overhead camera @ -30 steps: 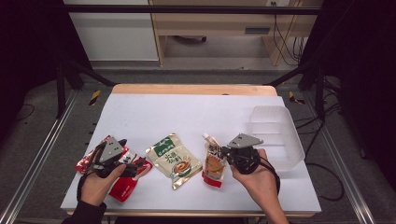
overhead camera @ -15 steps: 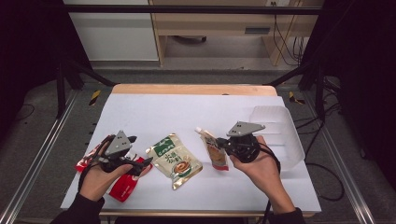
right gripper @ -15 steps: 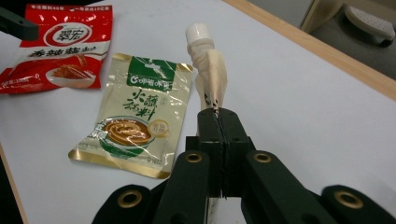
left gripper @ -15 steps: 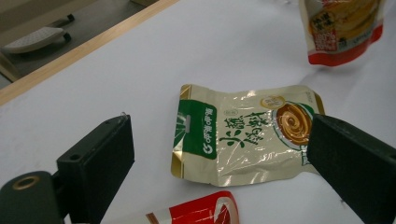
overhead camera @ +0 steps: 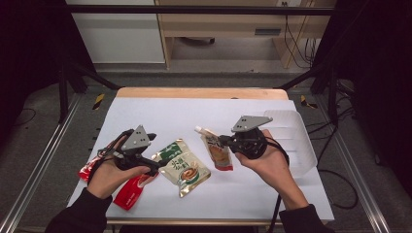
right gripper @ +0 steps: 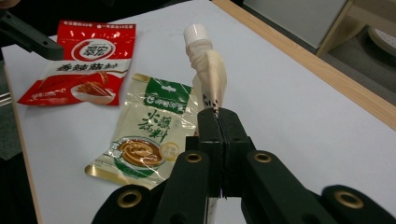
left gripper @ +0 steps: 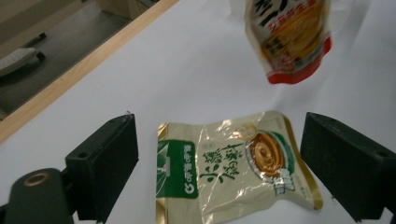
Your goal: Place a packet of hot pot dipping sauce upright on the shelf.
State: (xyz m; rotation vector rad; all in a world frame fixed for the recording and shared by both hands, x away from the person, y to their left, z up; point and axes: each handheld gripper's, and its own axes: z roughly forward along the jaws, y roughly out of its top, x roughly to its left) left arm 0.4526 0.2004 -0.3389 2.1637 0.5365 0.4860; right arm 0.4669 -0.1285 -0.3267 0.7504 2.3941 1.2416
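Note:
My right gripper [overhead camera: 224, 141] is shut on the upper edge of a spouted sauce pouch [overhead camera: 217, 151], just below its white cap [right gripper: 195, 33], and holds it hanging above the white table [overhead camera: 194, 116]. In the left gripper view the same pouch [left gripper: 289, 37] dangles at the top. My left gripper [overhead camera: 155, 153] is open; its jaws have just been closing a little with nothing between them. It hovers over a green-and-gold pouch [left gripper: 224, 168] lying flat on the table [overhead camera: 182, 167].
Red snack pouches [overhead camera: 127, 194] lie under and beside the left hand; one [right gripper: 86, 60] shows its front in the right gripper view. A clear plastic bin [overhead camera: 297, 141] stands at the table's right edge. A wooden strip [overhead camera: 201, 92] borders the far side.
Both hands have risen. The right gripper has lifted the spouted pouch off the table and carried it slightly right. The left gripper has come up from the red pouches.

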